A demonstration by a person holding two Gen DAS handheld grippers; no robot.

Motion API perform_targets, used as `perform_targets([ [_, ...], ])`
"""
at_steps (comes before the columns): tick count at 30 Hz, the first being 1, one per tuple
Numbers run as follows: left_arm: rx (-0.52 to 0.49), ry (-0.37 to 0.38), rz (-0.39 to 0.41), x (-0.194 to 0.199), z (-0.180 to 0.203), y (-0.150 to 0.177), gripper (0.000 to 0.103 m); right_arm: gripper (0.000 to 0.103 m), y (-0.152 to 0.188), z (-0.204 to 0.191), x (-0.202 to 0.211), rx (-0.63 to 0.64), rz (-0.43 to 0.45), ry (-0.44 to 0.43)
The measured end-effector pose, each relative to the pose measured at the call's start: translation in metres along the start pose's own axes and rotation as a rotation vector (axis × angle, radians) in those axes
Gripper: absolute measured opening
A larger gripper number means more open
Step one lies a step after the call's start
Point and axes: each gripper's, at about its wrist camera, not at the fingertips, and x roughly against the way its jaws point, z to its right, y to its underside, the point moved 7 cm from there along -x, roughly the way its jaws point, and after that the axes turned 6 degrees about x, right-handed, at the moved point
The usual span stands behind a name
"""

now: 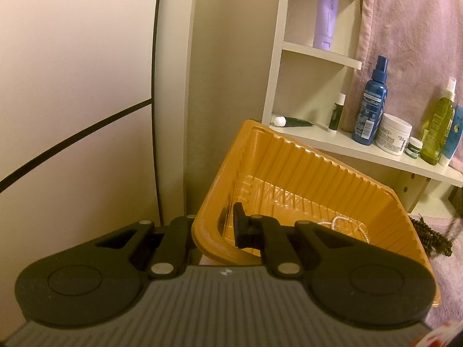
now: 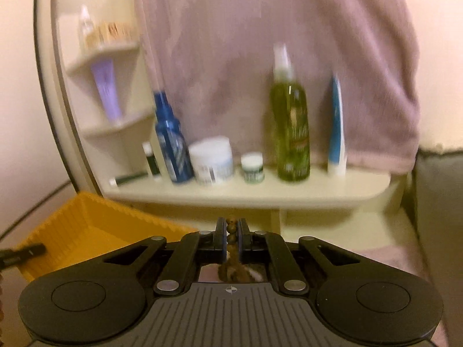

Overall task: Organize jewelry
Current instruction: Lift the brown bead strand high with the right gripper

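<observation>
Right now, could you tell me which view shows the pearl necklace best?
The left wrist view: the pearl necklace lies in the orange tray, partly behind the left gripper. The right wrist view shows only the tray's wall, no pearls.

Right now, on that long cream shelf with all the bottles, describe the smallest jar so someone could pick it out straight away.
Start at the long cream shelf in front of the pink towel. Between the big white cream tub and the tall green spray bottle stands the small jar. It is the lowest thing there, with a white lid over a dark green band.
</observation>
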Motion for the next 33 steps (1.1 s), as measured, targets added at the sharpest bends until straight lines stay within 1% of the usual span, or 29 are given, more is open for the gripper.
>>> perform_targets([
  [3,-0.001,0.002,0.002,0.001,0.0,0.0,0.01,0.007,-0.015,0.001,0.02,0.009,0.041,0.0],
  [7,-0.002,0.005,0.004,0.003,0.0,-0.001,0.01,0.007,-0.031,0.009,0.045,-0.01,0.095,0.007],
  [13,-0.007,0.006,0.005,0.005,0.001,-0.001,0.01,0.007,-0.05,0.032,0.071,-0.051,0.16,0.04],
  [16,-0.007,0.006,0.006,0.005,0.001,-0.002,0.01,0.007,-0.059,0.038,0.081,-0.048,0.193,0.052],
  [19,-0.009,0.004,0.006,0.006,0.001,-0.002,0.01,0.007,-0.064,0.04,0.086,-0.041,0.203,0.059],
  [22,-0.009,0.004,0.006,0.006,0.002,-0.002,0.01,0.007,-0.059,0.039,0.084,-0.053,0.179,0.054],
  [30,-0.008,0.004,0.003,0.005,0.001,-0.002,0.01,0.007,-0.019,0.042,0.081,-0.123,0.069,0.032],
  [33,-0.008,0.004,0.003,0.005,0.001,-0.002,0.01,0.007,-0.006,0.047,0.075,-0.139,0.021,0.045],
])
